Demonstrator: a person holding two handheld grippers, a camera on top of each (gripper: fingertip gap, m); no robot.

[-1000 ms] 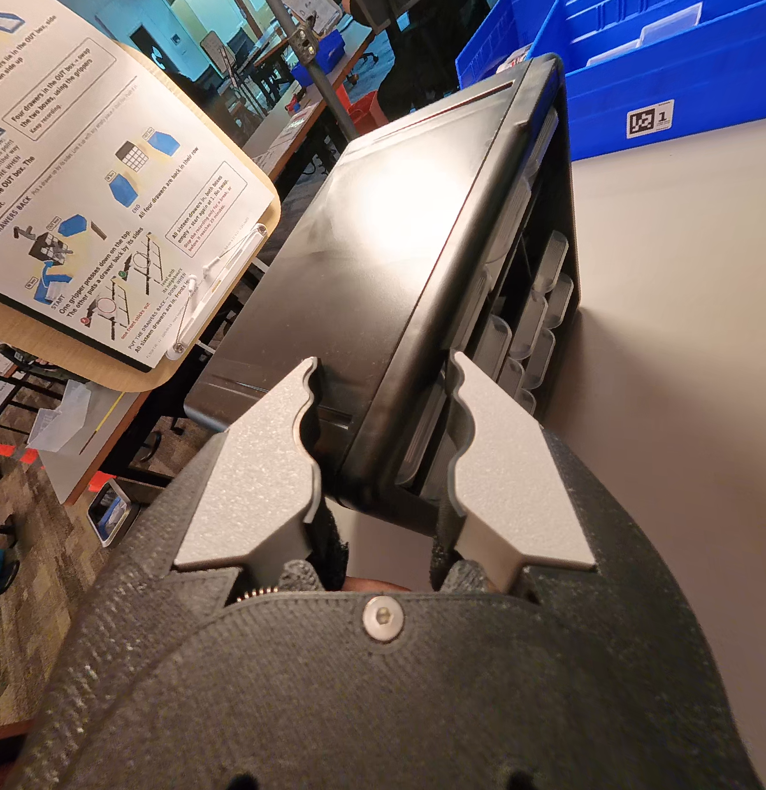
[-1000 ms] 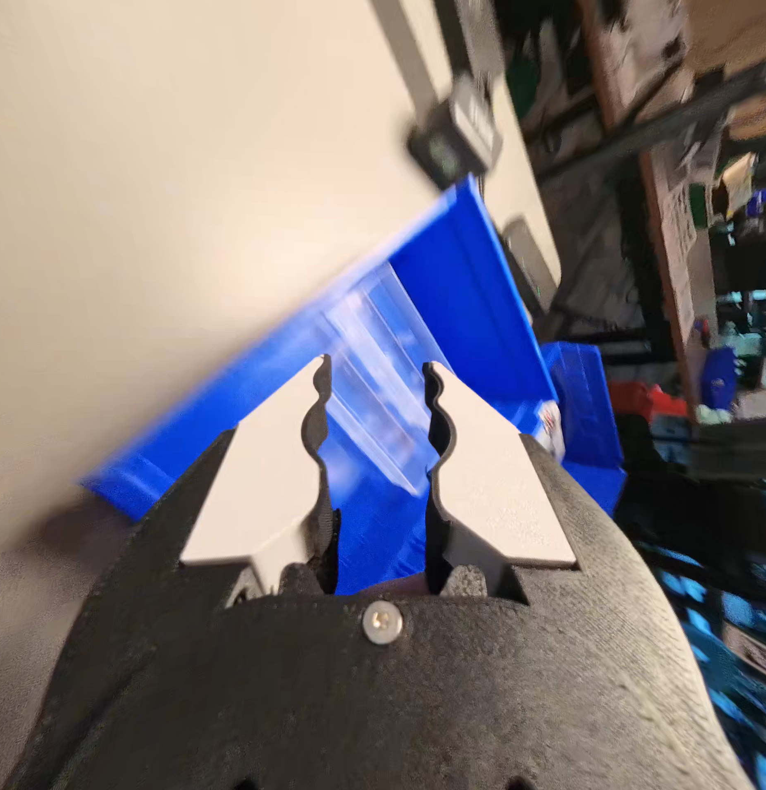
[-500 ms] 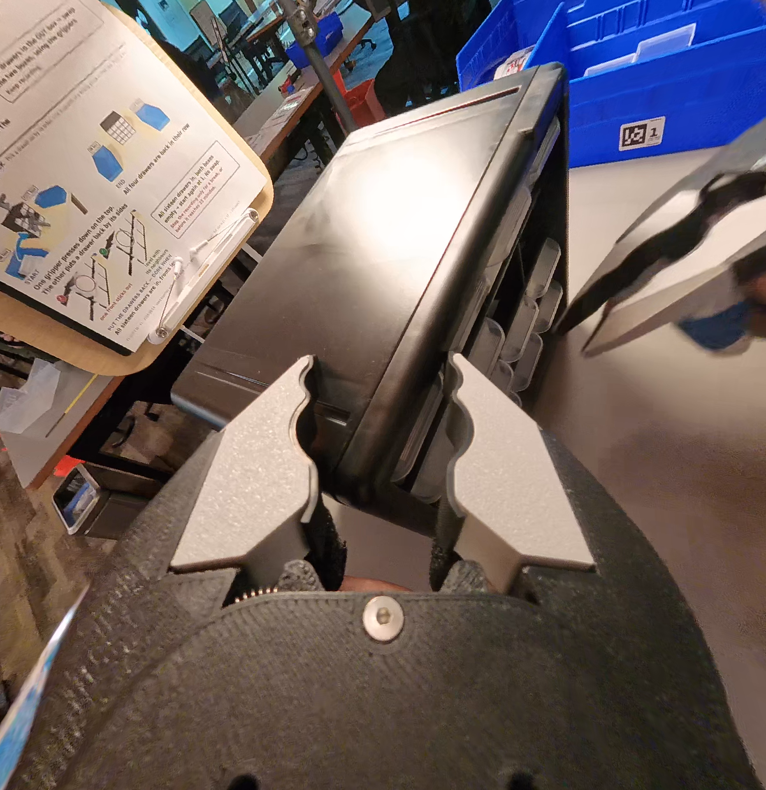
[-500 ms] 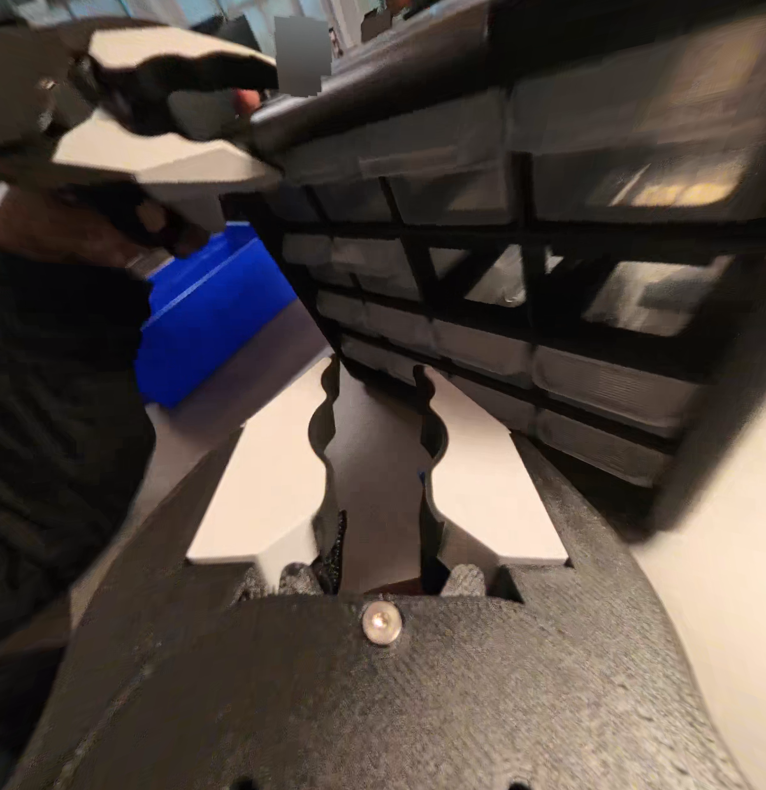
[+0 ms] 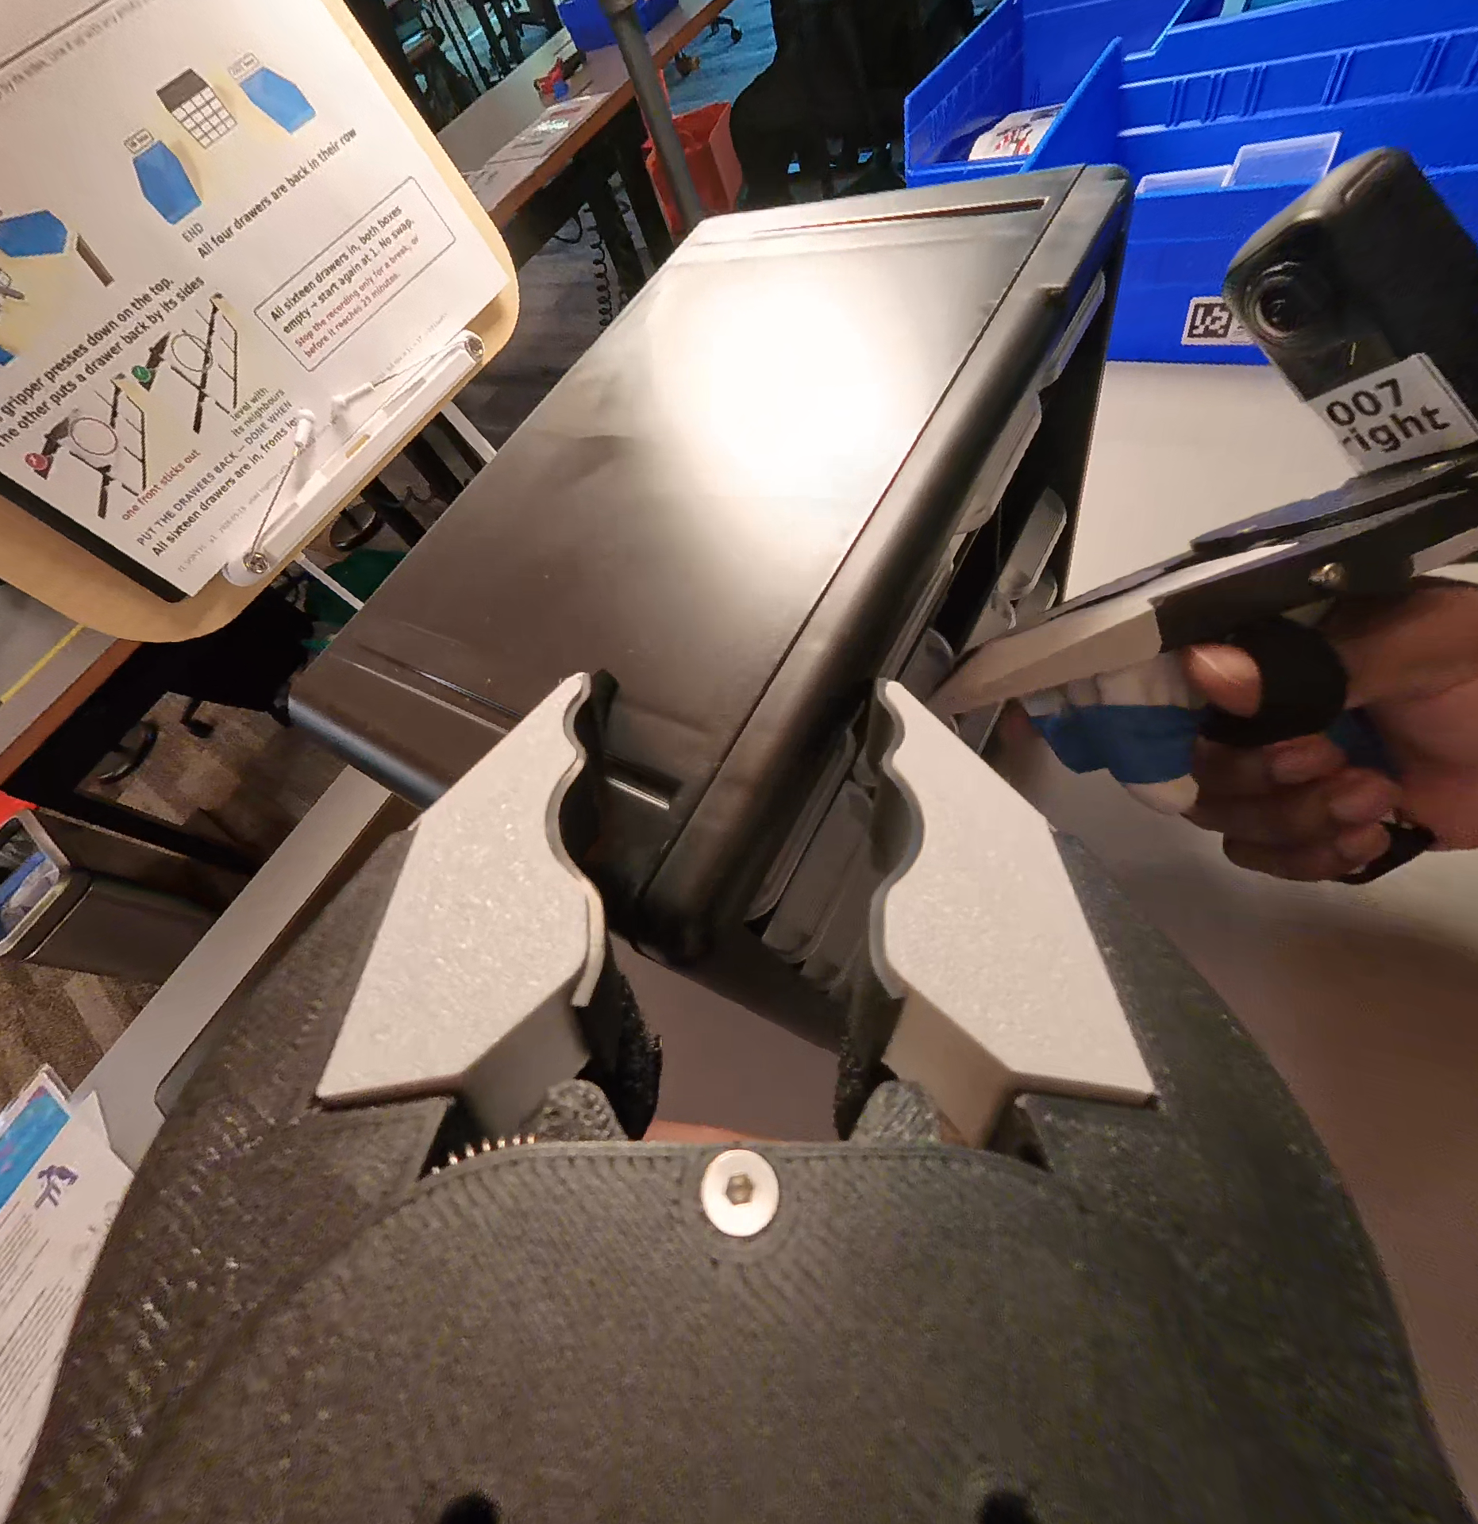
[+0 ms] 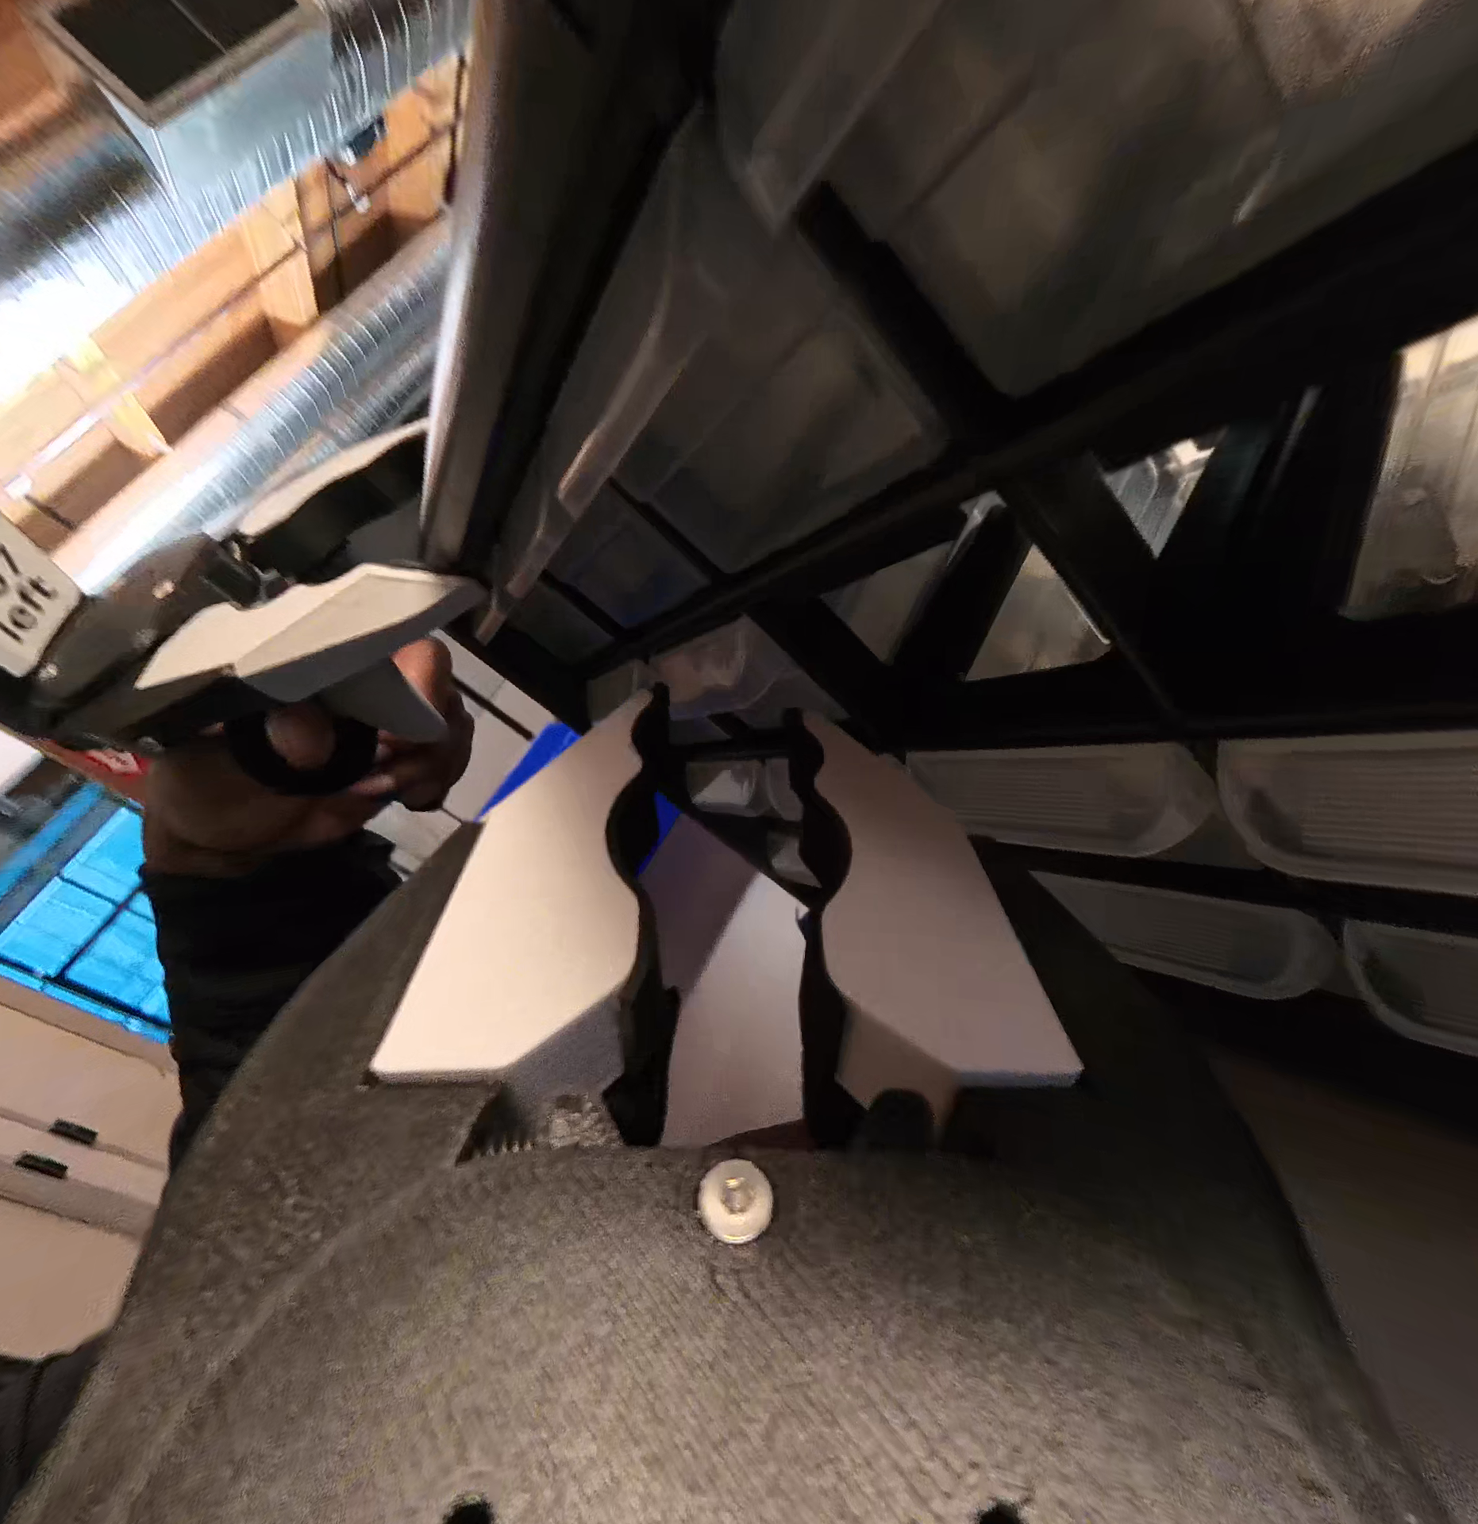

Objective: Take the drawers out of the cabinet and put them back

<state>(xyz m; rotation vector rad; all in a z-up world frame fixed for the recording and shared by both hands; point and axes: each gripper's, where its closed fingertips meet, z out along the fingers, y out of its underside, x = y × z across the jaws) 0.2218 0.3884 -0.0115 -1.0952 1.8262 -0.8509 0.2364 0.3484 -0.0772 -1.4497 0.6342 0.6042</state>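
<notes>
Two grippers at the cabinet: one steadies its top edge, the other reaches for a drawer.

Left gripper (image 5: 736, 701) stands wide open astride the front top edge of the black cabinet (image 5: 719, 462), which sits on the pale table (image 5: 1214, 1031); its fingers (image 5: 505, 866) show a gap on either side, so it braces rather than clamps. Right gripper (image 6: 727, 726) is partly open with nothing in its grasp, its tips just at the clear drawers (image 6: 1074, 796) of the cabinet's left column. By my reading, a drawer is about to be pulled, toward the blue bins (image 5: 1296, 165) beyond; next the tips must close on one drawer's front and draw it straight out. The cabinet's long axis runs away from the left camera, its drawer face turned toward the right gripper; each drawer's front lies crosswise.
</notes>
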